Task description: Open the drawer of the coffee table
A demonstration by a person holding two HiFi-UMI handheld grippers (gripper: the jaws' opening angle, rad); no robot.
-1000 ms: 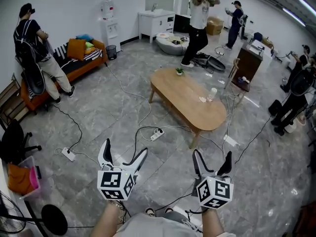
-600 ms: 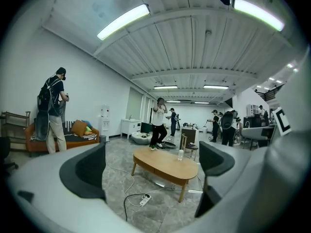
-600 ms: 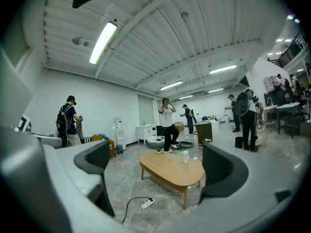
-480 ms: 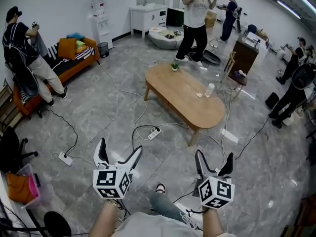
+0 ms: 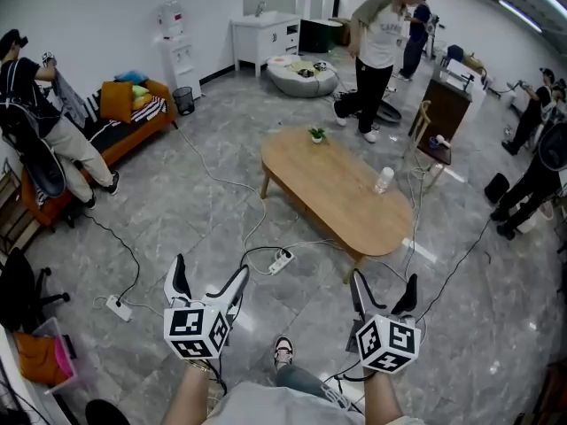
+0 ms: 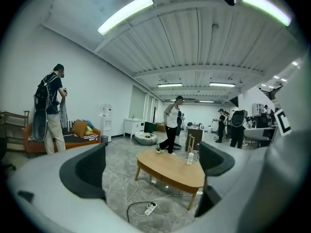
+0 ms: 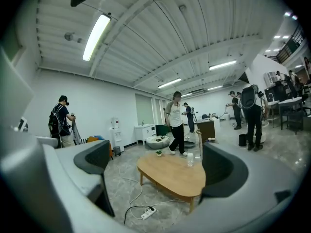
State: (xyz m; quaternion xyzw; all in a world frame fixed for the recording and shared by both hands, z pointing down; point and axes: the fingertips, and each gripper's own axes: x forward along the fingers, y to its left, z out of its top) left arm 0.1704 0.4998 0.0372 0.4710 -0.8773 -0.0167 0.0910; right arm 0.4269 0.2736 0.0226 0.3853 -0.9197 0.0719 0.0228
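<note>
Both the left tool (image 5: 208, 271) and right tool (image 5: 382, 280) gape wide, empty.

The head view looks steeply down from high up over the grey marble floor (image 5: 168, 211). Both gripper views face forward from lower down, side by side. All three share the oval light-wood coffee table (image 5: 337, 189), well ahead.

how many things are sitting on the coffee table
2: a small potted plant near the far end and a clear bottle by the right edge of the coffee table. Smaller items may go unseen.
</note>
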